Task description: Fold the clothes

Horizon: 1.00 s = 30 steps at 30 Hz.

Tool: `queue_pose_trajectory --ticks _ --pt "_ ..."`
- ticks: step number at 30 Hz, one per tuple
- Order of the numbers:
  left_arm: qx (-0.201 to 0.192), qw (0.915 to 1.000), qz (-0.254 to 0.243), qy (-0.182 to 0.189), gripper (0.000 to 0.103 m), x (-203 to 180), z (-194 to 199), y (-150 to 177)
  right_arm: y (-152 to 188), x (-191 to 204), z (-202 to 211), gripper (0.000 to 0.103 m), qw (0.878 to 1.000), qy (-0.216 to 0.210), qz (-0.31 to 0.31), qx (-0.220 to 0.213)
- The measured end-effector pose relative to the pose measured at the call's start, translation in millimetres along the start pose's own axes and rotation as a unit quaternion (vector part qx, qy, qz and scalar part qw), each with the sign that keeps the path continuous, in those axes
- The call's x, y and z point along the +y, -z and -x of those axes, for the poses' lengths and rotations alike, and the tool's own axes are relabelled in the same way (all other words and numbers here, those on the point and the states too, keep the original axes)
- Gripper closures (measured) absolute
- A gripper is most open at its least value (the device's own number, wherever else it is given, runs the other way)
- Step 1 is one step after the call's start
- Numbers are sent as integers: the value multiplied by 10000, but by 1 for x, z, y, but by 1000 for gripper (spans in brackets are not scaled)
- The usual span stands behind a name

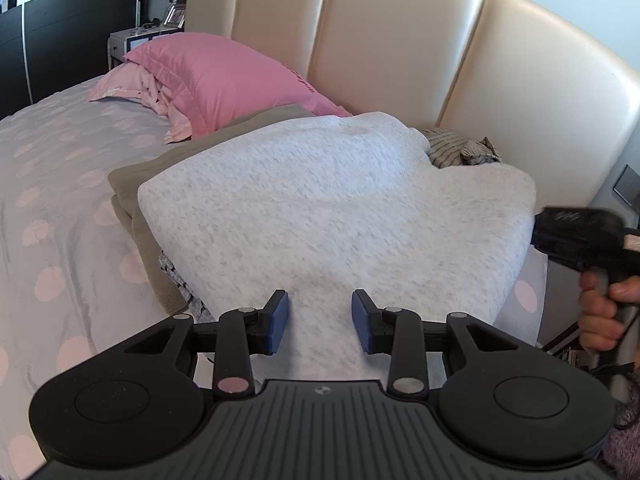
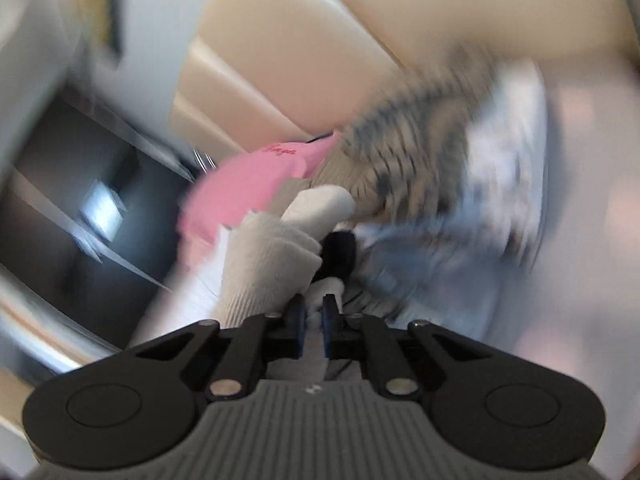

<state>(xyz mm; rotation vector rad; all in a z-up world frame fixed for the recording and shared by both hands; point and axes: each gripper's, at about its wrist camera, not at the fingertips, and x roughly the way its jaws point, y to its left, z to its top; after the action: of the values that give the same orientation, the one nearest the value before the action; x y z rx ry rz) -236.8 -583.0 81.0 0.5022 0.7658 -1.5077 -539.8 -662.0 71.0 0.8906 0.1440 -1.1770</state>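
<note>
My left tool [image 1: 319,322] sits half open over the white sweater [image 1: 320,200] on the bed [image 1: 60,208]; my right tool [image 2: 314,322] clamps a sweater fold.

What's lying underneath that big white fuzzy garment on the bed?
An olive-brown cloth sticks out beneath the white garment, with a dark patterned scrap at its edge. How far either runs underneath is hidden.

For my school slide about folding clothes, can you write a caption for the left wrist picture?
Left hand-held gripper poised over a light grey garment on the bed, beside a pink pillow.
</note>
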Motion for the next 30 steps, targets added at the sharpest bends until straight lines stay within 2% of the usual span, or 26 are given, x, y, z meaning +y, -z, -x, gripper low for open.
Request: queue_pose_trajectory --ticks 2,6,9,10,11,14,17,19,20,23,27,30 --pt "1 10000 -5 -8 70 1 -1 1 10 12 -5 94 9972 359 651 109" --pt "-11 10000 -2 -16 70 1 0 2 12 10 -22 94 9943 652 694 482" --pt "-19 10000 0 -22 70 2 0 3 -1 8 -32 91 9919 798 698 697" --pt "-22 10000 1 -24 70 2 0 3 -10 10 -33 87 9913 852 700 718" --pt "-25 10000 2 -25 70 2 0 3 -19 8 -37 80 9908 903 756 662" --pt "-151 9998 84 83 70 7 10 5 -48 -2 -48 80 9888 1050 960 444" --pt "-291 9995 62 64 70 2 23 8 -57 5 -23 78 9898 687 1222 255" --pt "-320 9994 -114 16 70 -7 29 12 -57 17 -9 69 9887 298 1454 190" --pt "-311 9993 -206 9 70 -12 30 14 -55 26 -6 63 9868 122 1605 176" --pt "-296 9988 -388 -55 70 -23 27 21 -48 52 -1 59 9779 -299 2065 156" --pt "-272 9991 -311 -78 69 -25 18 21 -35 69 -25 60 9678 -360 2439 515" --pt "-136 9996 -236 -33 65 -20 8 19 -20 70 -46 60 9561 -18 2830 755"
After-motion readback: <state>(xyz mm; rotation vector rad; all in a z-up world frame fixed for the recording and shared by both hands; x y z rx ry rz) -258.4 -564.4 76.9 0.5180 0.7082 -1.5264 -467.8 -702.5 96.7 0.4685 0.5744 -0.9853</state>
